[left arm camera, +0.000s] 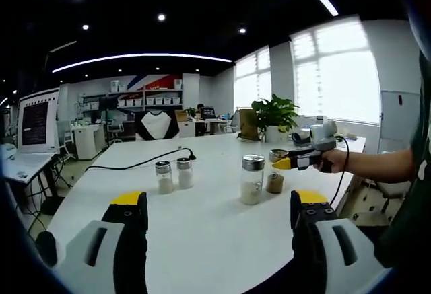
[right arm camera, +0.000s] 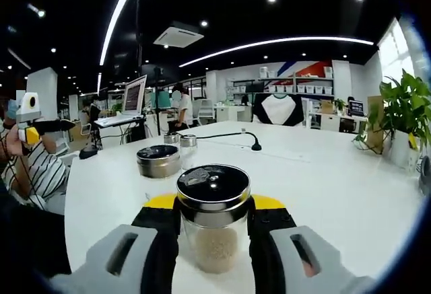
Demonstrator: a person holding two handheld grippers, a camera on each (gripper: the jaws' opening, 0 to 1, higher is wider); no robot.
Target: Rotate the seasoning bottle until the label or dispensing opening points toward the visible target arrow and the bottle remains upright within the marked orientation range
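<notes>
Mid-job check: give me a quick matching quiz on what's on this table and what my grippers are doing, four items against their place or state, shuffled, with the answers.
Things:
1. seasoning bottle
2. potted plant
3. black cable
4. left gripper

Place or state:
A. open, nothing between its jaws
B. between the jaws of the right gripper
C. at the far end of the table, by the window
D. lying across the table behind the small shakers

Pairs: 1-B, 2-C, 3-D, 4-A
</notes>
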